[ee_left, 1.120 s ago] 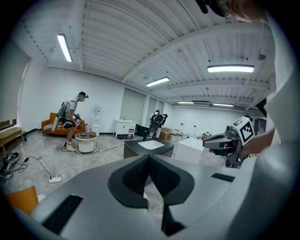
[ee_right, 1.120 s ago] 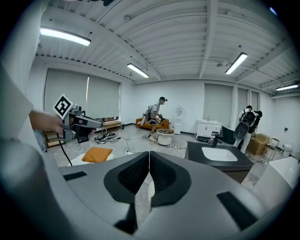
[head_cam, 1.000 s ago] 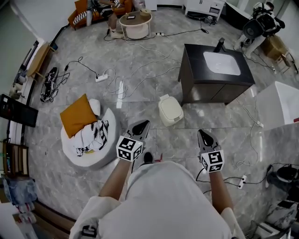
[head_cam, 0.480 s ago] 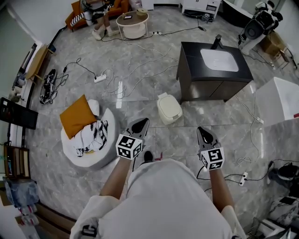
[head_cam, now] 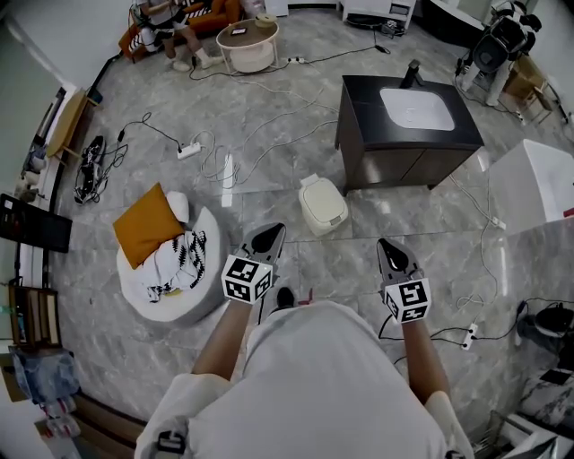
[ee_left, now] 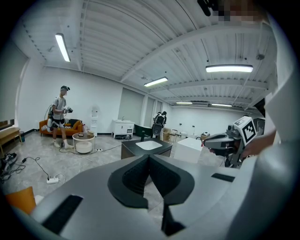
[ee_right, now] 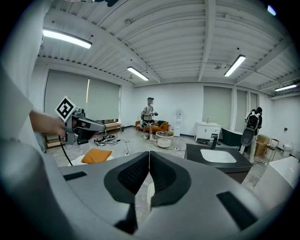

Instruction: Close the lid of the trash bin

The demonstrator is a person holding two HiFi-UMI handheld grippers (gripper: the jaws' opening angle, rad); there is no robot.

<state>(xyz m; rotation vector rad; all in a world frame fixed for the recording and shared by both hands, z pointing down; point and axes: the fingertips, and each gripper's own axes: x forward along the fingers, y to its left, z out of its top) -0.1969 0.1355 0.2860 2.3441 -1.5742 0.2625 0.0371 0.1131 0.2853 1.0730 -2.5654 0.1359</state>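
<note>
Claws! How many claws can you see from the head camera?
2. The left claw sits low in the middle, aimed toward the white trash bin; the right claw is beside it, further right. Both are shut and empty. The faraway person is too small to check.

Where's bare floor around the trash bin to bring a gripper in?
Bare tile in front of the trash bin, between it and the left gripper and right gripper, and to its left toward the white cushion. Crowded: the sink cabinet stands close on its right, and loose cables lie behind-left.
</note>
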